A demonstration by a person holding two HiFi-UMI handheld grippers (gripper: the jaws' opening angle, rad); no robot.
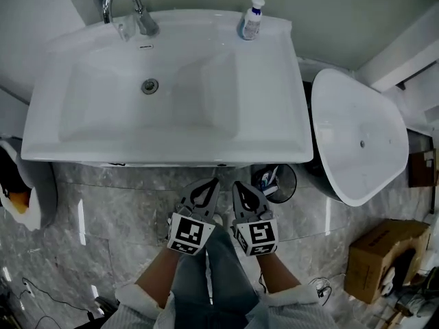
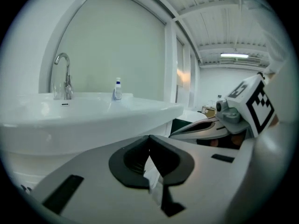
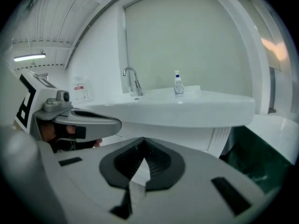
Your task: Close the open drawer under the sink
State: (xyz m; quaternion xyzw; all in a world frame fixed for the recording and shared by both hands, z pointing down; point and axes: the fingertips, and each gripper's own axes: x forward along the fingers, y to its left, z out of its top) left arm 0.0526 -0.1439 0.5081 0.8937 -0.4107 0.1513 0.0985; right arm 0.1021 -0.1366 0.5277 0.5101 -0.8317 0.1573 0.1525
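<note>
The white sink (image 1: 274,115) fills the top of the head view, and its front rim hides the cabinet below. No drawer sticks out past that rim. Only a thin strip of the white cabinet front (image 3: 217,139) shows under the basin. My left gripper (image 1: 211,184) and right gripper (image 1: 237,186) hover side by side just in front of the rim, near its middle, both pointing at the cabinet. Each has its jaws closed tip to tip with nothing between them. The left gripper view shows my left gripper (image 2: 149,137) with the right gripper (image 2: 219,122) beside it.
A chrome faucet (image 1: 127,2) and a small bottle (image 1: 252,19) stand at the back of the sink. A toilet with its lid down (image 1: 357,139) is on the right, with a small bin (image 1: 276,181) between it and the sink. A cardboard box (image 1: 385,252) lies on the marble floor (image 1: 103,218).
</note>
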